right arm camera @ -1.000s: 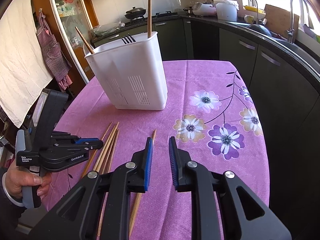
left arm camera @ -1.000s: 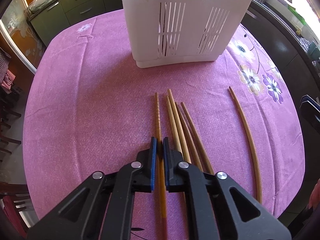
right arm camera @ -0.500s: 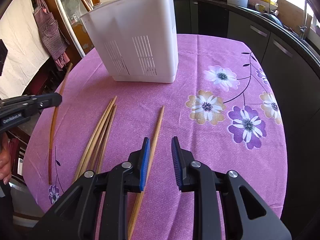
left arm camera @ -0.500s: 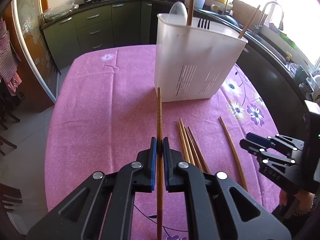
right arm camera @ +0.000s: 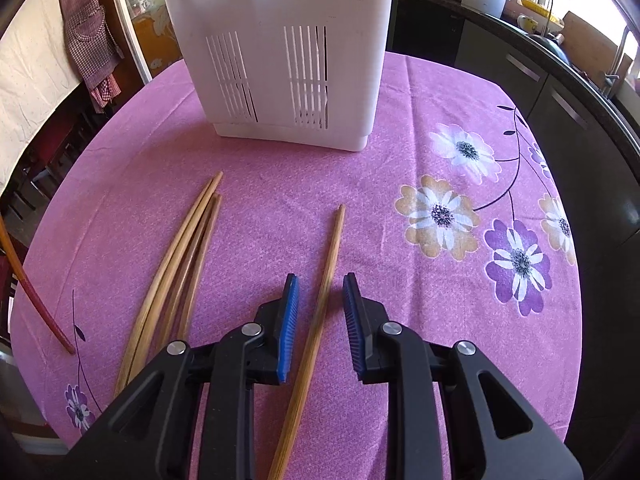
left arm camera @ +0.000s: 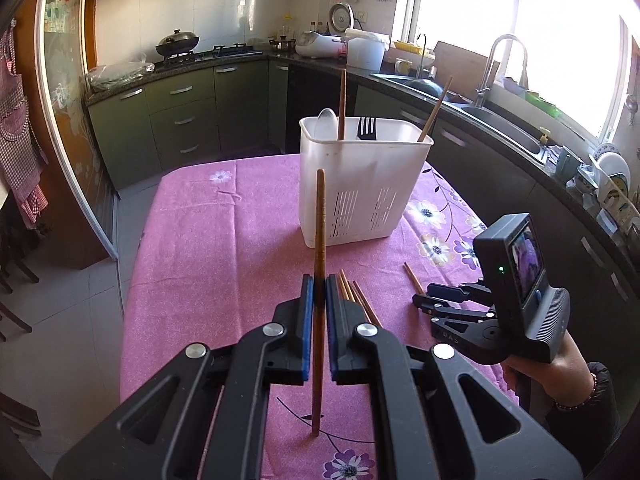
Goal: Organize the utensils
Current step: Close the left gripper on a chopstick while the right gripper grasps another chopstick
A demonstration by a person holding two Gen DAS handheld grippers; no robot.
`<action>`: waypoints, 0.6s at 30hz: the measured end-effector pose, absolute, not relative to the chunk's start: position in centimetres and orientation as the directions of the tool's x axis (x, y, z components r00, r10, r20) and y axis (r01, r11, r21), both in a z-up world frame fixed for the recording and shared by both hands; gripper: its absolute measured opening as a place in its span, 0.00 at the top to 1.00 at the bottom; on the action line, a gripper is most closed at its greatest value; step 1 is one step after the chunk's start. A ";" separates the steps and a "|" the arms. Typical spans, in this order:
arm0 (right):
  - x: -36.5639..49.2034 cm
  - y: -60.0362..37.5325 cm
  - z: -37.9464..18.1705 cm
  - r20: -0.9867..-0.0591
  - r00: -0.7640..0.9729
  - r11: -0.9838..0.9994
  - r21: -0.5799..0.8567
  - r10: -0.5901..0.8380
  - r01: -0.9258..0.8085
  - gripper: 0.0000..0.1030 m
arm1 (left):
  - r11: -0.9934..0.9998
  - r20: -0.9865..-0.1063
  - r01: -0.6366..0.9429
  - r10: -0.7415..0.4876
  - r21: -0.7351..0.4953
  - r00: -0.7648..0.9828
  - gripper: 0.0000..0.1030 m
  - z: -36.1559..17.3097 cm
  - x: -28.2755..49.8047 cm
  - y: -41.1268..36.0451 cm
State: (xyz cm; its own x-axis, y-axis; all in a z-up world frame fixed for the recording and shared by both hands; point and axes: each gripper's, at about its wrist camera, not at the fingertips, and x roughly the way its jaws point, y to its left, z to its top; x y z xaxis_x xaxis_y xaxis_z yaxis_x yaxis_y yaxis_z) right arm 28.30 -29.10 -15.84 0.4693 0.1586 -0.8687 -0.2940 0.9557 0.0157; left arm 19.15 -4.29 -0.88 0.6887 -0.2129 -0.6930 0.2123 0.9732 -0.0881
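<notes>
While the left gripper (left arm camera: 316, 300) clamped one chopstick (left arm camera: 320, 240) for the holder (left arm camera: 360, 200), the right gripper (right arm camera: 318, 300) stood part-open astride a loose chopstick (right arm camera: 334, 240), requiring closure next.

Left wrist view high above the table (left arm camera: 192, 240), facing the white basket (left arm camera: 360, 184), right wrist view low, close behind loose chopsticks (right arm camera: 176, 264), both share basket

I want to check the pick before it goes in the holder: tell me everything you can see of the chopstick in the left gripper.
The dark chopstick is a slim, brown, wood-looking stick with fine ridges along its upper part. The left gripper is shut on it near mid-length, blue pads pressing both sides. It is lifted clear of the pink tablecloth, extending beyond the gripper toward the white utensil holder, touching nothing else.
</notes>
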 end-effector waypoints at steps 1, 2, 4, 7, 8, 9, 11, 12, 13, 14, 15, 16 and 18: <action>28.3 -29.1 -15.8 -0.869 0.468 0.956 0.014 0.157 -0.294 0.78 | 0.972 -0.690 0.216 -0.217 -0.090 0.690 0.94 -0.8 19.0 -4.3; 28.4 -29.0 -15.8 -0.870 0.468 0.956 0.015 0.158 -0.294 0.78 | 0.972 -0.687 0.220 -0.219 -0.088 0.693 0.94 -0.7 18.8 -4.3; 28.4 -29.2 -15.7 -0.871 0.463 0.956 0.029 0.167 -0.291 0.77 | 0.971 -0.681 0.224 -0.220 -0.084 0.698 0.94 -0.5 18.4 -4.3; 28.5 -29.4 -15.8 -0.870 0.464 0.958 0.031 0.166 -0.284 0.82 | 0.971 -0.678 0.224 -0.216 -0.077 0.703 0.94 -0.5 18.0 -4.2; 28.5 -29.4 -15.8 -0.869 0.465 0.958 0.035 0.170 -0.283 0.85 | 0.972 -0.677 0.224 -0.216 -0.077 0.703 0.94 -0.5 18.0 -4.1; 28.5 -29.5 -15.8 -0.868 0.467 0.959 0.038 0.171 -0.280 0.88 | 0.972 -0.678 0.223 -0.216 -0.079 0.703 0.94 -0.6 17.9 -4.1; 28.6 -29.7 -15.8 -0.865 0.469 0.960 0.049 0.179 -0.276 0.92 | 0.973 -0.679 0.219 -0.213 -0.078 0.703 0.94 -0.6 17.9 -3.9; 28.6 -29.7 -15.8 -0.863 0.472 0.960 0.051 0.181 -0.276 0.93 | 0.973 -0.680 0.217 -0.211 -0.077 0.702 0.94 -0.7 17.9 -3.9; 28.6 -29.6 -15.8 -0.862 0.472 0.960 0.054 0.184 -0.275 0.93 | 0.973 -0.681 0.217 -0.211 -0.078 0.701 0.94 -0.7 17.9 -3.8; 28.6 -29.7 -15.7 -0.862 0.470 0.959 0.060 0.189 -0.276 0.94 | 0.973 -0.682 0.216 -0.210 -0.078 0.701 0.94 -0.7 17.9 -3.7; 28.6 -29.8 -15.6 -0.860 0.472 0.960 0.068 0.196 -0.273 0.94 | 0.974 -0.682 0.214 -0.209 -0.078 0.701 0.94 -0.7 17.9 -3.7; 28.6 -29.9 -15.4 -0.856 0.477 0.960 0.074 0.200 -0.270 0.94 | 0.974 -0.682 0.213 -0.208 -0.078 0.701 0.94 -0.7 17.9 -3.6; 28.3 -30.2 -14.5 -0.842 0.494 0.958 0.088 0.219 -0.274 0.94 | 0.974 -0.682 0.211 -0.207 -0.079 0.701 0.94 -0.7 17.9 -3.5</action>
